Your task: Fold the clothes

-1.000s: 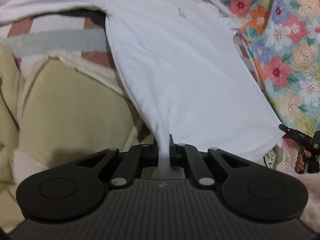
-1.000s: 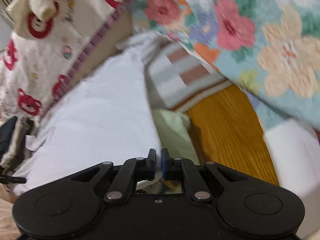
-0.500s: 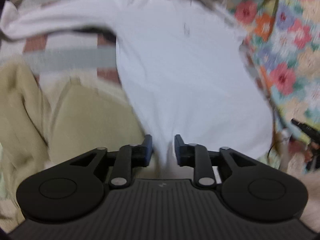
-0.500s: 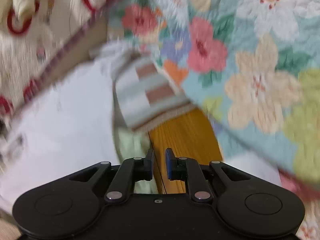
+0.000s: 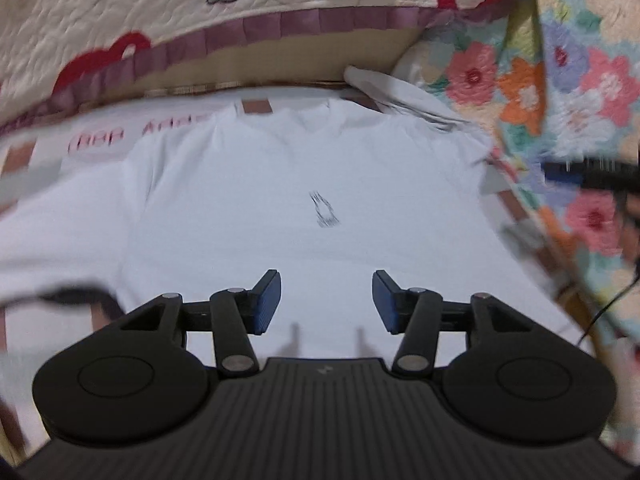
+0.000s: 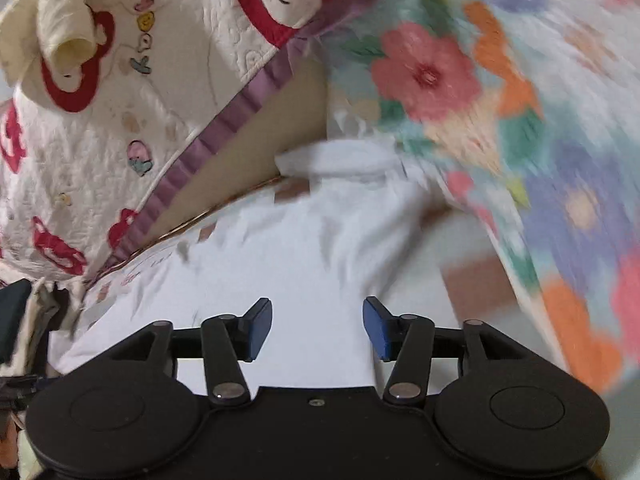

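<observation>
Both grippers — left gripper (image 5: 326, 300), right gripper (image 6: 317, 328) — hover agape above white shirt (image 5: 280, 184).

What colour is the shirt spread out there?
White, with a small dark chest mark; the shirt shows best in the left wrist view.

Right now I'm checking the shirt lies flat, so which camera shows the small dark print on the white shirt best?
The left wrist view: the print sits mid-chest on the white shirt, unobstructed though blurred. The right wrist view shows the shirt's collar end; I cannot make out the print there.
</observation>
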Available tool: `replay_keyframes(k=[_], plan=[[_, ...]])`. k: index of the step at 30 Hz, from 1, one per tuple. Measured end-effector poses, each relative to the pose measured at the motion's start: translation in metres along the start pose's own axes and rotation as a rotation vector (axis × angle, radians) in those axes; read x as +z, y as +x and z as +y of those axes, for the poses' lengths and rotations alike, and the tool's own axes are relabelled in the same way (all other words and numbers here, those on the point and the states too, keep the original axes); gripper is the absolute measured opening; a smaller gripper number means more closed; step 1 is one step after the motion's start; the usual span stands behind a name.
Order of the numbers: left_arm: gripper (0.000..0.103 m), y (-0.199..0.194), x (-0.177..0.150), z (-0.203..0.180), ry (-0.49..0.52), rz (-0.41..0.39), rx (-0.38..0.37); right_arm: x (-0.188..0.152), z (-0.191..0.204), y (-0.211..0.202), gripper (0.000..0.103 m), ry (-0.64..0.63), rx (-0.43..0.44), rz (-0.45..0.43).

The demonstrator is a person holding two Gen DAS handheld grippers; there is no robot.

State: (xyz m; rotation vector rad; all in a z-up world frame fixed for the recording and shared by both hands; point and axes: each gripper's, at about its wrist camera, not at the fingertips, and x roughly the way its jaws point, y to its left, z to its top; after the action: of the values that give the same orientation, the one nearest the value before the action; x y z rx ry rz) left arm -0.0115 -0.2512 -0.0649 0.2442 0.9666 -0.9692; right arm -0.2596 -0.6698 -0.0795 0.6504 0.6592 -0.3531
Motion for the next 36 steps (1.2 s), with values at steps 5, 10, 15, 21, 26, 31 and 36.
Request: replay_keyframes(k=[5, 10, 15, 21, 26, 31, 36], plan=[[0.05, 0.029, 0.01, 0.016, 0.048, -0.015, 0.044, 0.051, 0.004, 0.075, 0.057, -0.147, -0.18, -0.003], [0.05, 0.041, -0.01, 0.061, -0.011, 0.007, 0.111, 0.074, 0.008, 0.137, 0.057, -0.376, -0.39, -0.008], [0.05, 0.045, -0.025, 0.093, -0.104, 0.011, 0.134, 0.105, -0.006, 0.174, 0.059, -0.373, -0.559, -0.029], [0.051, 0.045, -0.023, 0.08, -0.082, -0.015, 0.125, 0.114, -0.018, 0.201, 0.035, -0.284, -0.567, 0.038], [0.052, 0.048, -0.024, 0.067, -0.037, -0.004, 0.134, 0.127, -0.023, 0.174, 0.009, -0.146, -0.407, -0.03], [0.052, 0.054, -0.024, 0.061, -0.067, -0.026, 0.105, 0.122, 0.012, 0.136, 0.008, -0.272, -0.361, -0.121], [0.052, 0.057, -0.02, 0.061, -0.159, -0.08, 0.043, 0.045, 0.087, 0.083, 0.008, -0.406, -0.116, -0.195]])
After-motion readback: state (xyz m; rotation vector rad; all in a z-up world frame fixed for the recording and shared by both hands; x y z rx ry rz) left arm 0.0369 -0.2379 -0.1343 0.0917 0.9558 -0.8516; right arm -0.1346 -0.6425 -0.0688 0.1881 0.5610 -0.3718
